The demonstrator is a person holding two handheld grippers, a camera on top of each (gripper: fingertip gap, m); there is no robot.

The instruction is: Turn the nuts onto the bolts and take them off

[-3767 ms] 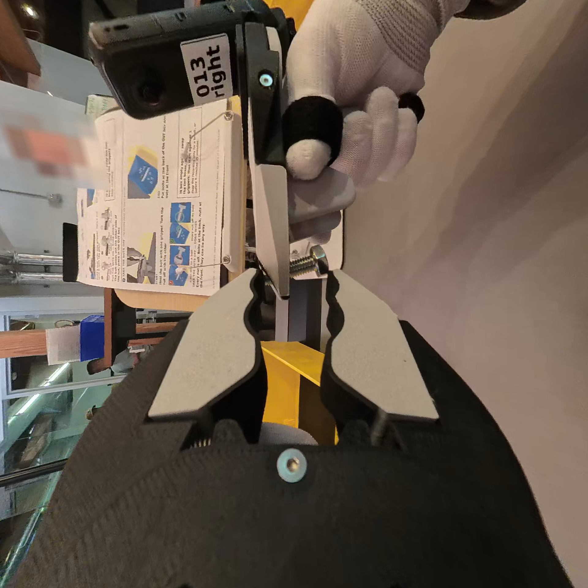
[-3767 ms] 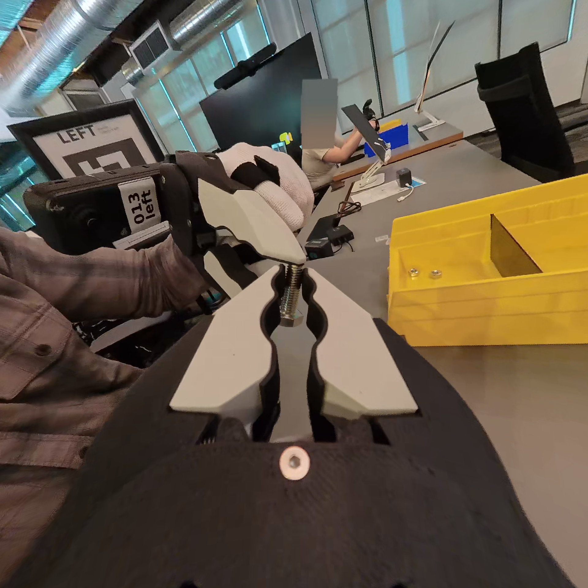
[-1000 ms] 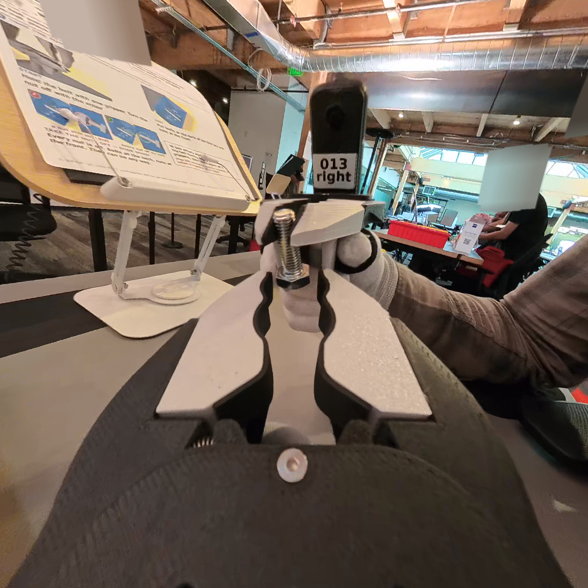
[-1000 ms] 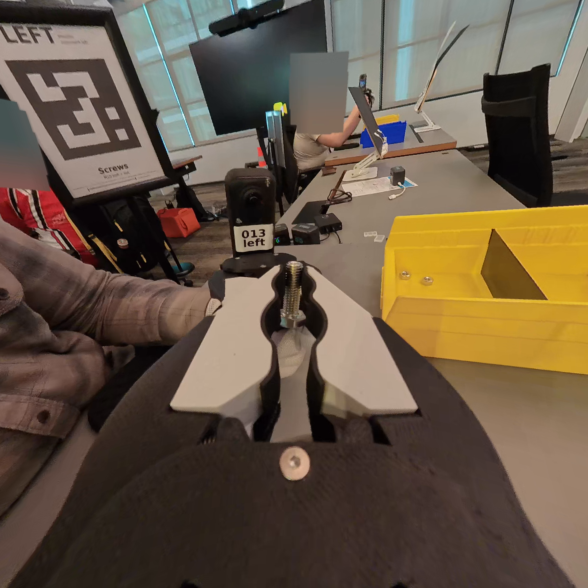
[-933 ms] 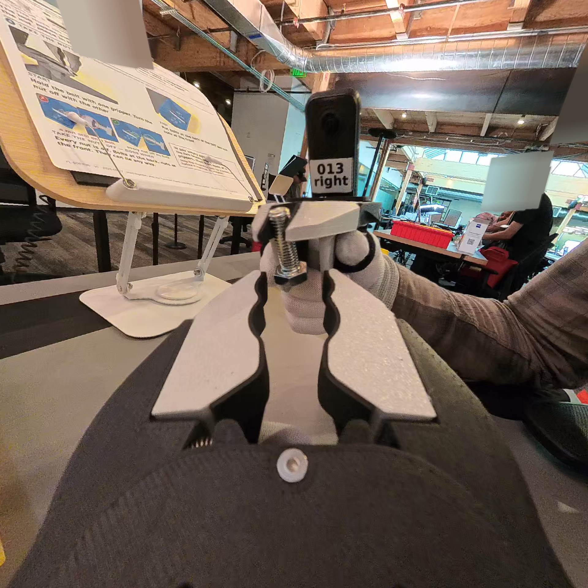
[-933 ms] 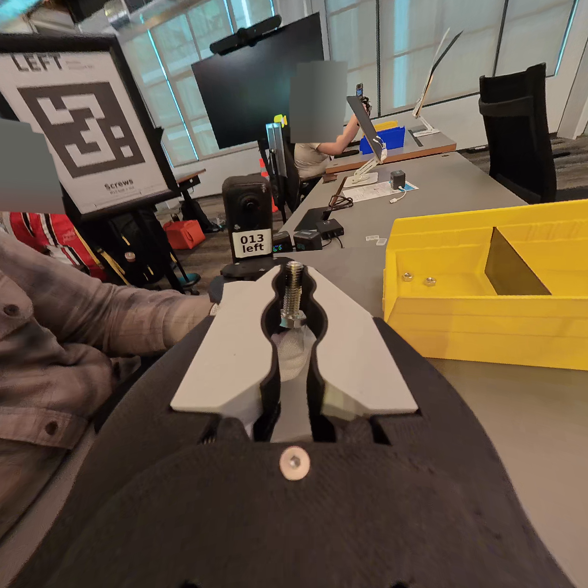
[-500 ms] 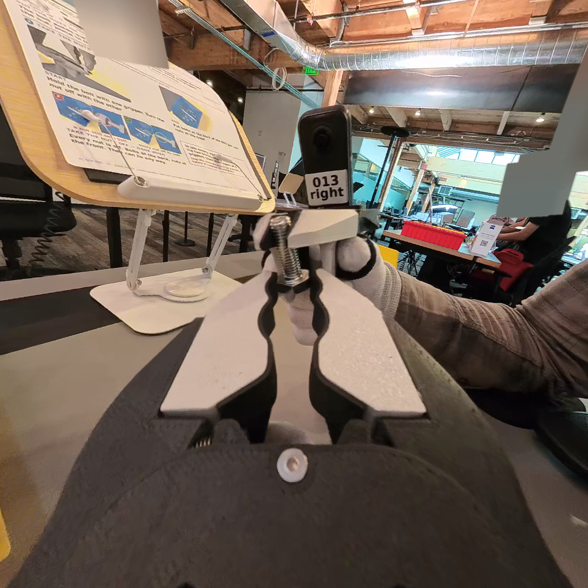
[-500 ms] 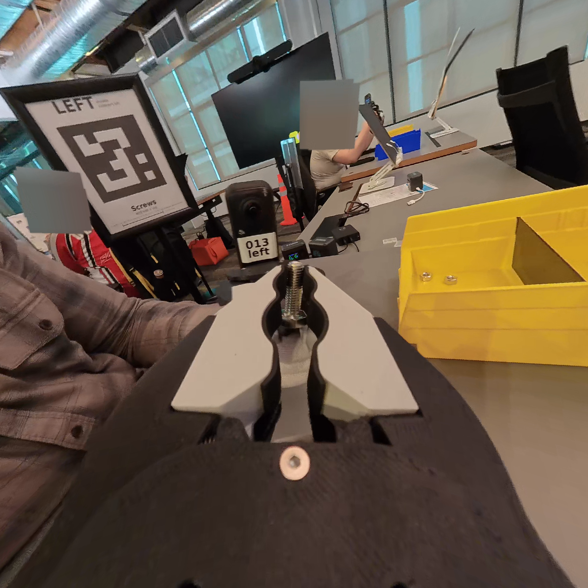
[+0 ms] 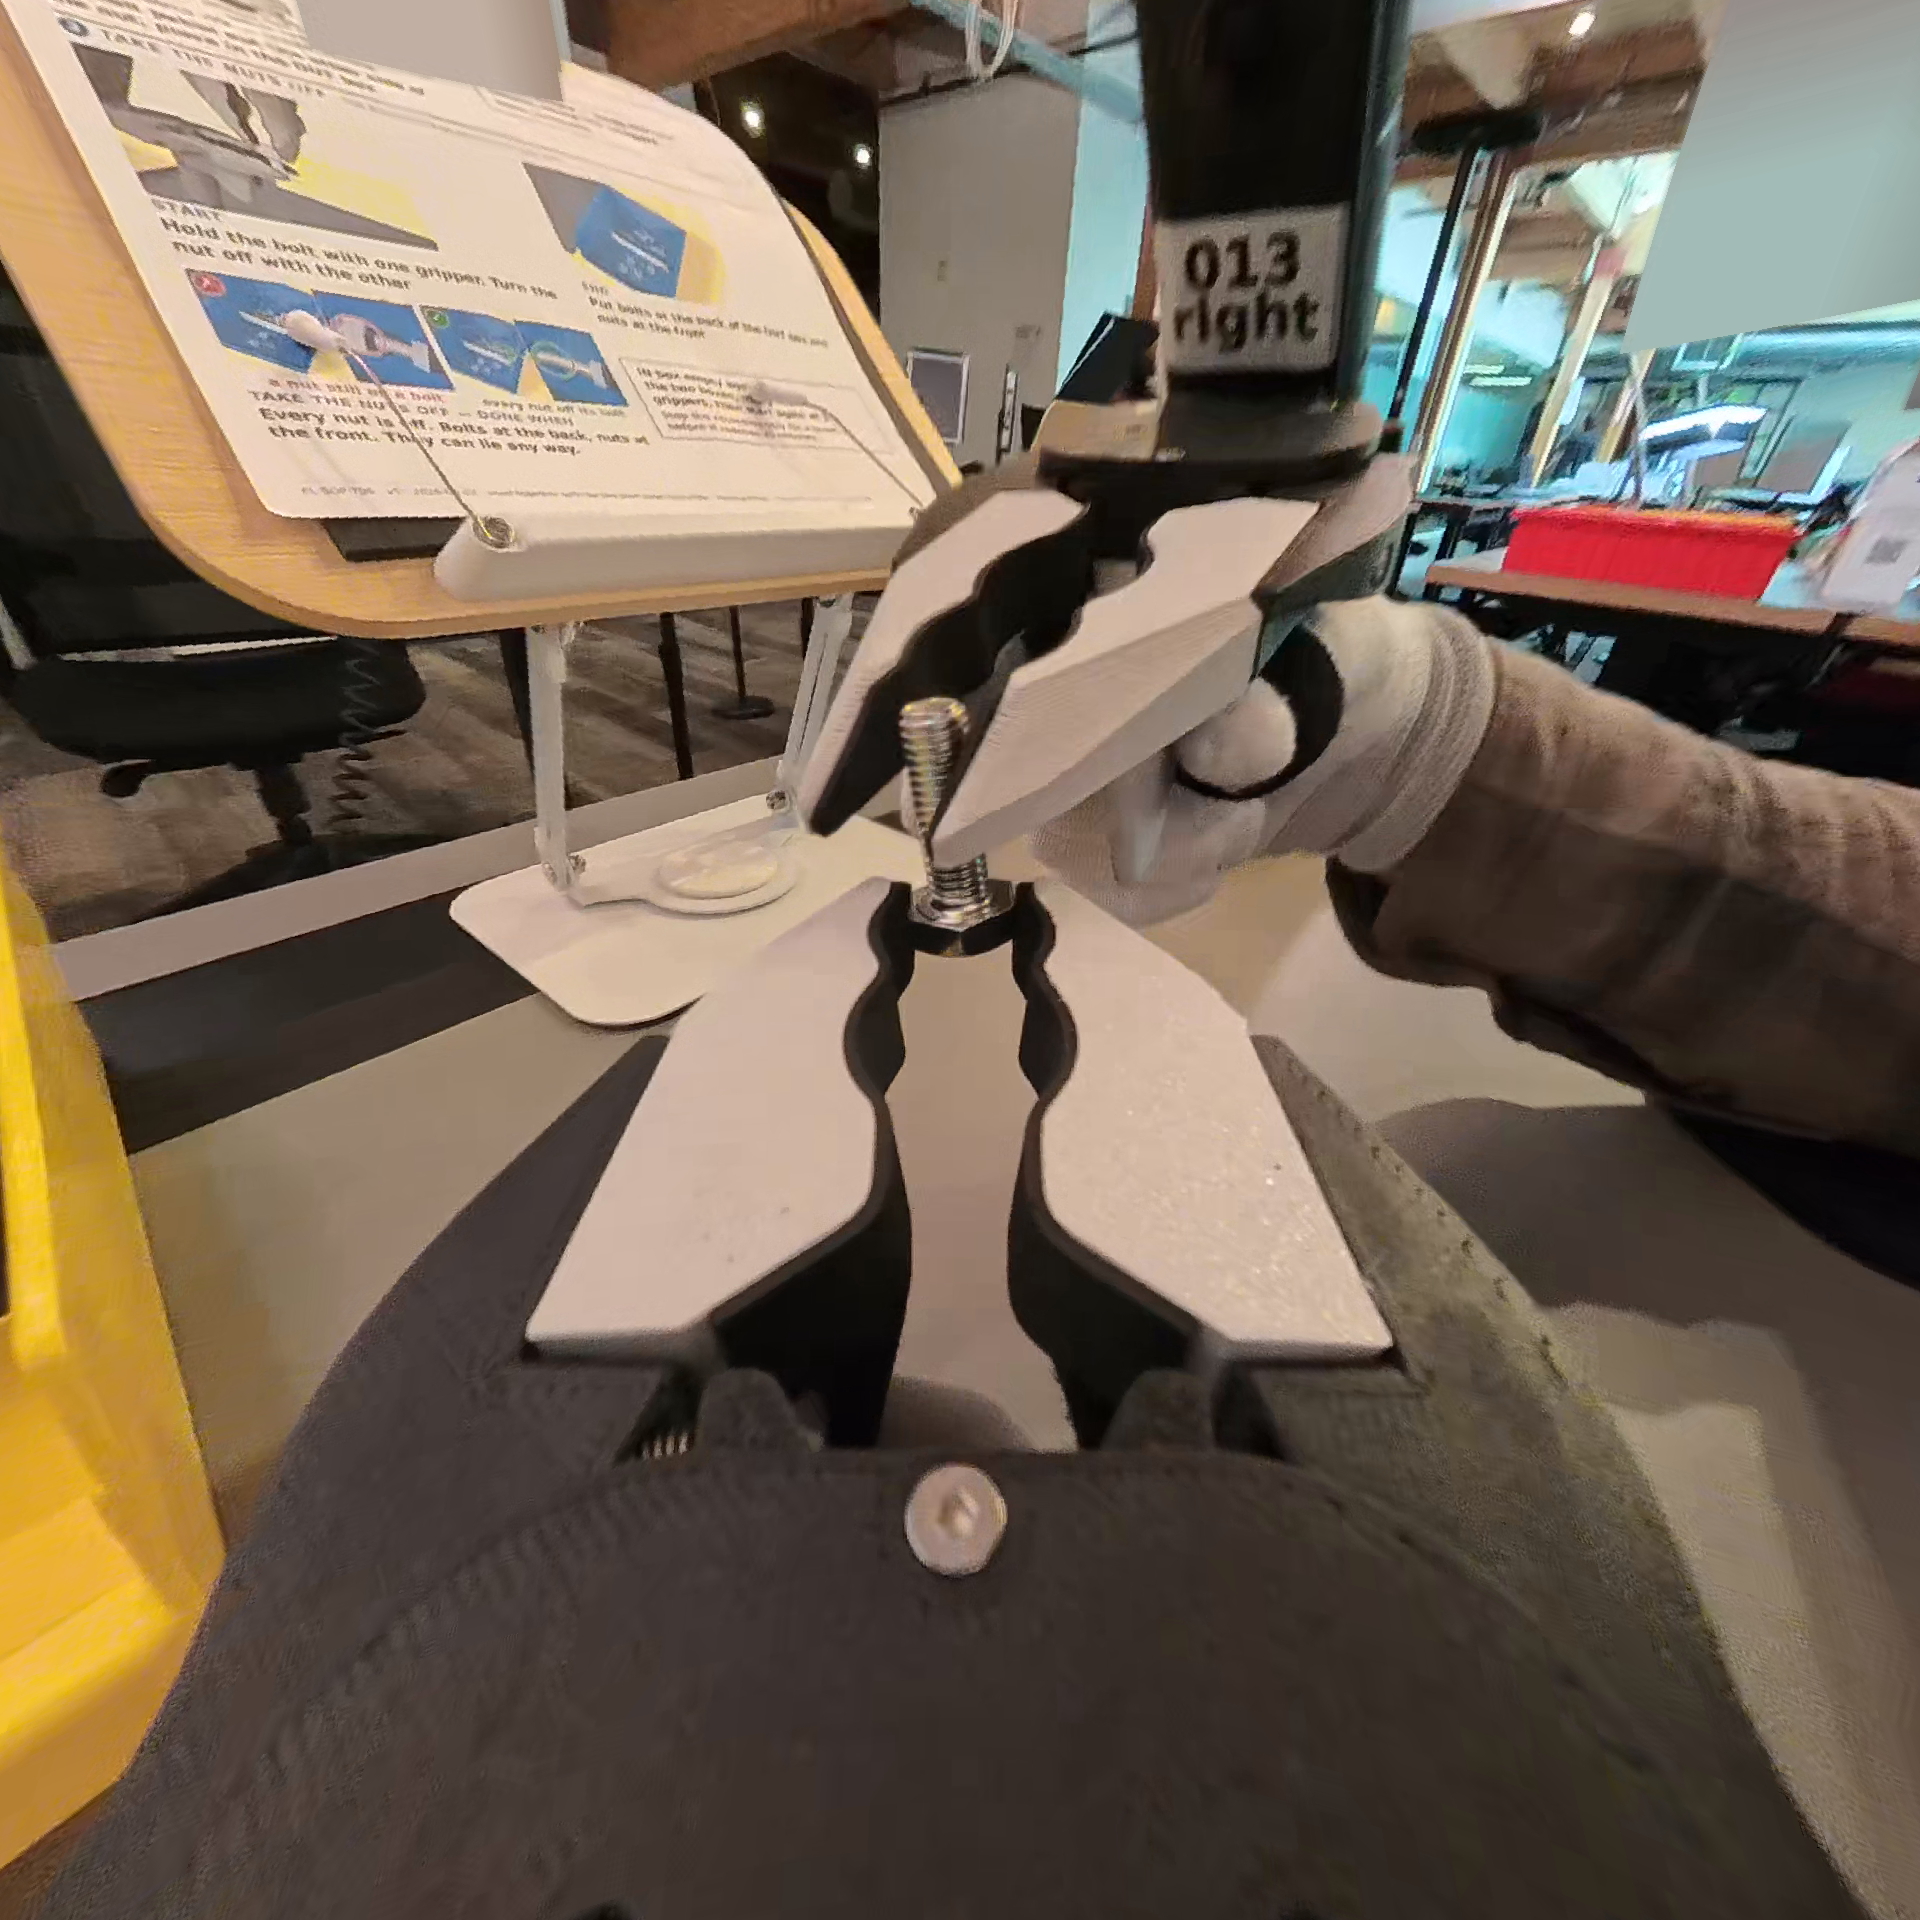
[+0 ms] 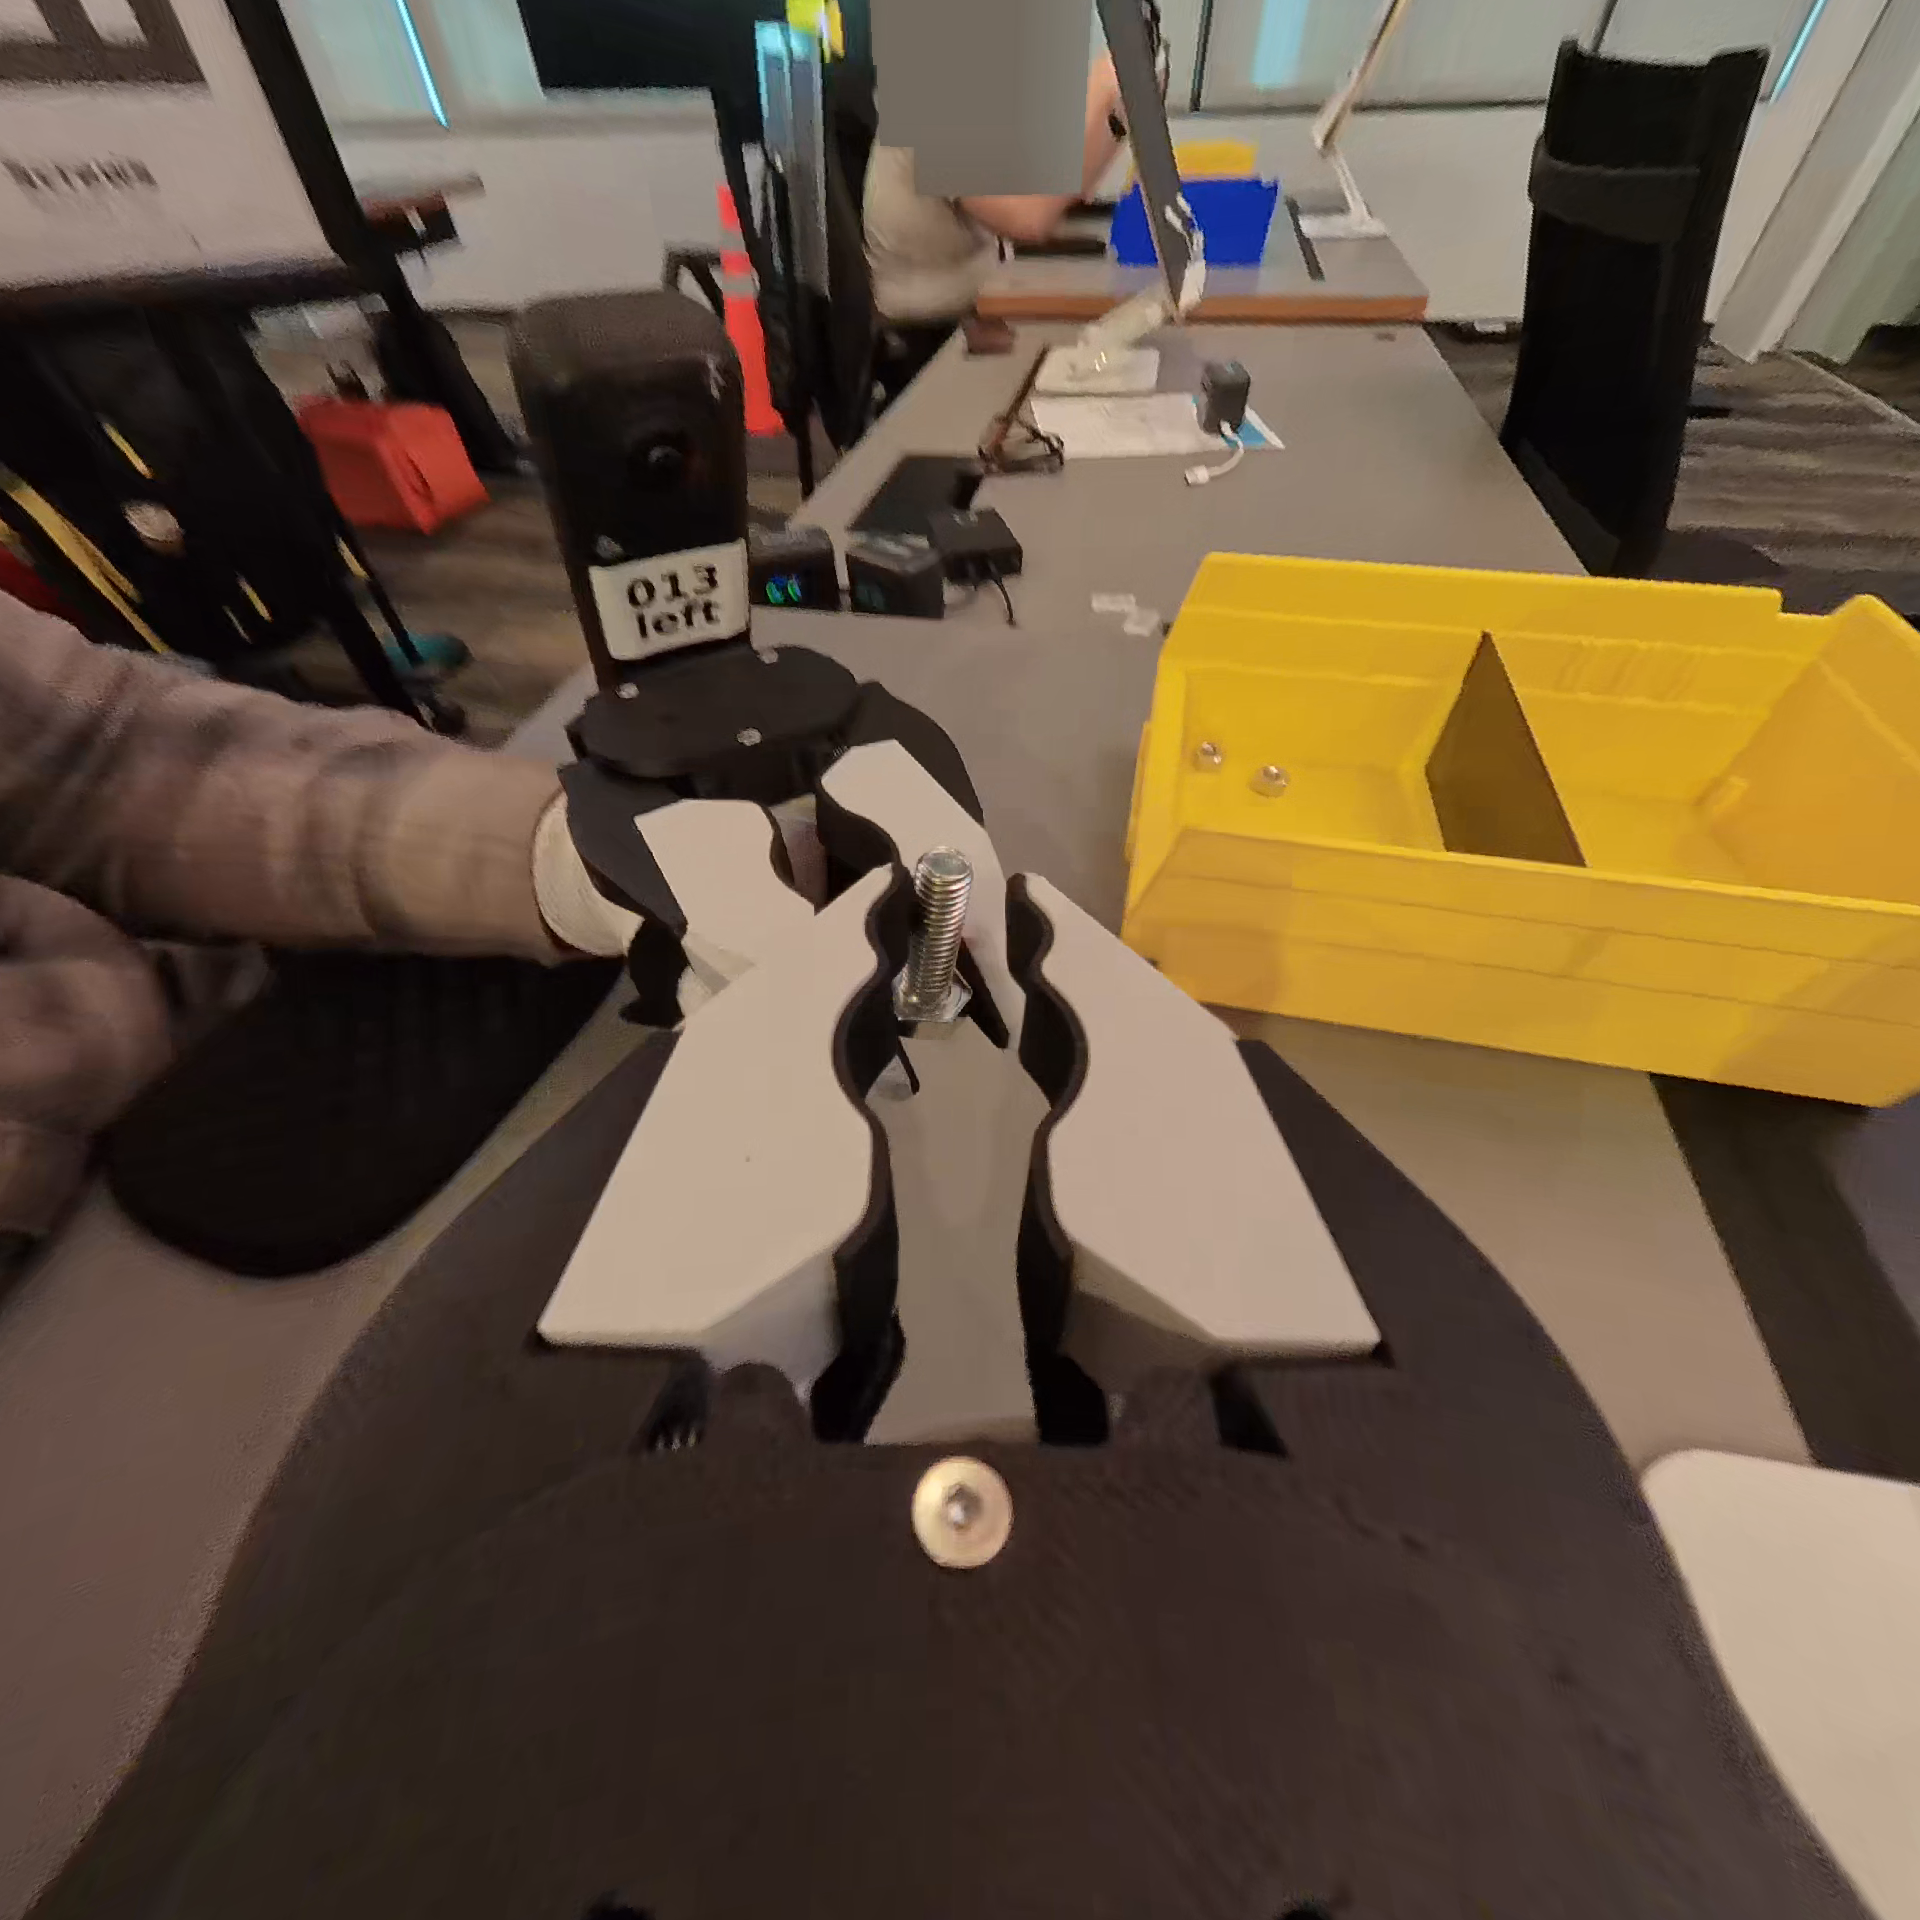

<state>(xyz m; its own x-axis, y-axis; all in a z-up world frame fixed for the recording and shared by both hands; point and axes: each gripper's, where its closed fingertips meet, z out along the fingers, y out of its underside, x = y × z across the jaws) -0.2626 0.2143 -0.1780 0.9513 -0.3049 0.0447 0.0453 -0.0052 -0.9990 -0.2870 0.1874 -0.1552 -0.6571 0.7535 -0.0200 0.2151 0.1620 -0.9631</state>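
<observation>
Stand: a pale wooden document stand [image 9: 260,561] on white legs, up and left of the left gripper.
Sheet: a printed instruction page [image 9: 416,260] rests on it.
Chair: a black office chair [image 10: 1621,312] far right beyond the right gripper.
Cone: an orange traffic cone [image 10: 750,343] far ahead.

Camera on your right claw [image 9: 928,800]: you can see a white sticker [image 9: 1247,296] with printing.
Camera on your left claw [image 10: 831,940]: the same kind of white sticker [image 10: 670,611].
Instruction sheet [image 9: 416,260] (on its stand): printed text and pictures.
Framed sign [image 10: 94,125]: blurred.
</observation>
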